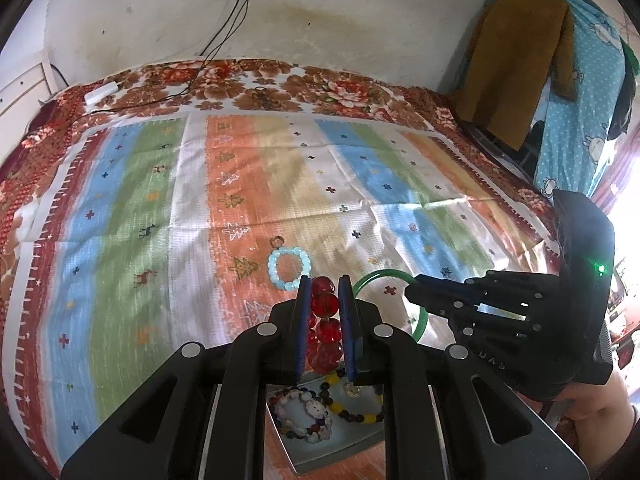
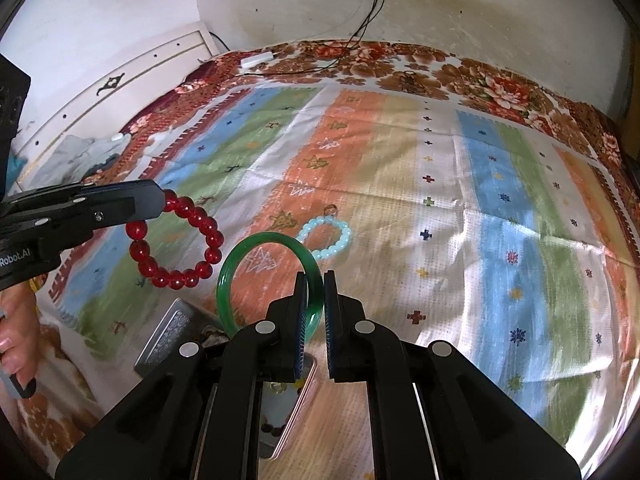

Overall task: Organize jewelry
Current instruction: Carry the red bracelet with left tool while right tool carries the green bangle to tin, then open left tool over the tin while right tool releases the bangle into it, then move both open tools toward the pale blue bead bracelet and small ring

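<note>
My left gripper (image 1: 325, 286) is shut on a red bead bracelet (image 1: 326, 320) and holds it above a grey tray (image 1: 336, 446); the red bead bracelet also shows hanging in the right wrist view (image 2: 176, 240). The tray holds two multicoloured bead bracelets (image 1: 306, 414). My right gripper (image 2: 316, 280) is shut on a green bangle (image 2: 240, 268), lifted off the cloth; the bangle also shows in the left wrist view (image 1: 384, 280). A pale blue bead bracelet (image 1: 289, 267) lies flat on the striped cloth ahead of both grippers, and shows in the right wrist view (image 2: 330, 237).
The striped cloth (image 1: 280, 184) covers a bed with a floral blanket (image 1: 256, 84). A white charger and black cables (image 1: 100, 92) lie at the far edge. Hanging clothes (image 1: 560, 80) stand at the right. The tray (image 2: 172, 334) lies below my right gripper.
</note>
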Action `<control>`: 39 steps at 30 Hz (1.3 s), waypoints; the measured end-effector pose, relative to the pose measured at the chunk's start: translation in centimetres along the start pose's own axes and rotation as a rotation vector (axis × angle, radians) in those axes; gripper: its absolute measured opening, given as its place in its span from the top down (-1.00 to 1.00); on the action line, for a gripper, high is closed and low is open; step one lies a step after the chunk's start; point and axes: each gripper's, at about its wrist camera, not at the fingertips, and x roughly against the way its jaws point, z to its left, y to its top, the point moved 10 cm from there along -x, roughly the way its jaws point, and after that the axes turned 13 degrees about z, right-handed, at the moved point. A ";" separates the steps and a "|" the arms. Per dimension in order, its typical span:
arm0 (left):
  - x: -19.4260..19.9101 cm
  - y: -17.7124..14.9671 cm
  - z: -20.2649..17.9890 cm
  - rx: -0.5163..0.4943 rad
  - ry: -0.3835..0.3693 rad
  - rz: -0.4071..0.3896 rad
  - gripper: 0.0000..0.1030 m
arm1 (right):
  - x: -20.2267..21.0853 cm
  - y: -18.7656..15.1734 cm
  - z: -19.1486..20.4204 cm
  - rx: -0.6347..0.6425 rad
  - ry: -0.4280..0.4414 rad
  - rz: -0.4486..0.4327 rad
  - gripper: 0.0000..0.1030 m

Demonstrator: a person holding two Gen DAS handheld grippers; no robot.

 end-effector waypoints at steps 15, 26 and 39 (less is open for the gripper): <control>0.8 -3.3 -0.4 0.011 -0.025 0.005 0.74 | 0.2 -3.6 1.7 0.036 0.016 0.031 0.83; -0.1 -5.0 -0.5 0.018 -0.038 0.050 0.74 | -0.4 -4.6 3.0 0.054 0.081 0.066 0.75; -1.3 -4.7 2.5 0.081 0.018 0.072 0.36 | -0.3 -3.9 1.4 0.026 0.033 0.054 0.24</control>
